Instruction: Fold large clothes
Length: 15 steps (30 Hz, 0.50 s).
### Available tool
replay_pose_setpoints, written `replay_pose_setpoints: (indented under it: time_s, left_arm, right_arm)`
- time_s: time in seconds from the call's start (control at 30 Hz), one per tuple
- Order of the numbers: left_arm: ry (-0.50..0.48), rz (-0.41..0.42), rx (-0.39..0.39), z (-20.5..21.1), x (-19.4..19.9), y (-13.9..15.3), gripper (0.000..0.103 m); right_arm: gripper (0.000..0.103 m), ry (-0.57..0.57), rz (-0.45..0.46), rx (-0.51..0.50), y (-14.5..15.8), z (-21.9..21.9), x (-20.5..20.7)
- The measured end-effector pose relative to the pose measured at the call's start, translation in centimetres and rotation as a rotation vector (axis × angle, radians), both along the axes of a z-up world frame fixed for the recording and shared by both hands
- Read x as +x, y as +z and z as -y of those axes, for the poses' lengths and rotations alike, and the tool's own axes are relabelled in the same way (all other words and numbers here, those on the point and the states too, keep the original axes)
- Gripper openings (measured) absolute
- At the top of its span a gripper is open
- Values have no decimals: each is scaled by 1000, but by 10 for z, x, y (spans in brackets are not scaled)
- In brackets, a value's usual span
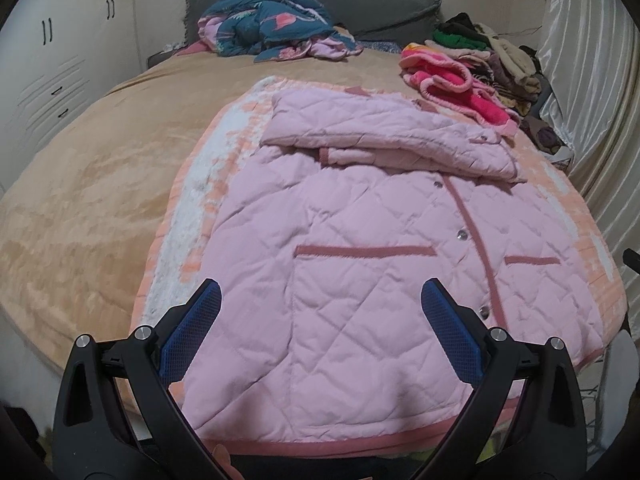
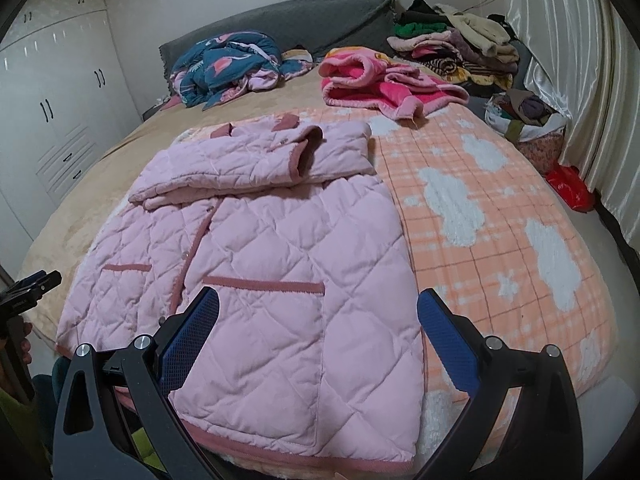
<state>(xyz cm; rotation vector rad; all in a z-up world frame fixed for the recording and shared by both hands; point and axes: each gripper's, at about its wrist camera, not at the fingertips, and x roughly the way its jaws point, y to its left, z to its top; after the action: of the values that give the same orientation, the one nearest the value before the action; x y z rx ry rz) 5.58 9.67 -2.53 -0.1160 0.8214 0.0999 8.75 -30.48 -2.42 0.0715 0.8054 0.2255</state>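
Over pink jacket point(image 1: 360, 280), both tongs wide open, empty

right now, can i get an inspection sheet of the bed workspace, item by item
surface: bed with tan cover; orange plaid blanket under the work.
job's things: pink quilted jacket flat, buttoned, sleeves folded across the chest.
clutter: teal patterned bundle, hot pink fleece, clothes pile, red bag.
grippers: left gripper and right gripper open above the hem, holding nothing.
cables: nothing seen.
surroundings: white wardrobe, curtain.
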Motion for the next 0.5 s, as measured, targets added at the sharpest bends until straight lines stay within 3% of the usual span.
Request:
replay_pose_setpoints:
  time_s: [0.5]
  left_arm:
    - [52, -86, -1, -28, -15, -32, 94]
  right_arm:
    - [99, 15, -56, -20, -25, 5, -6]
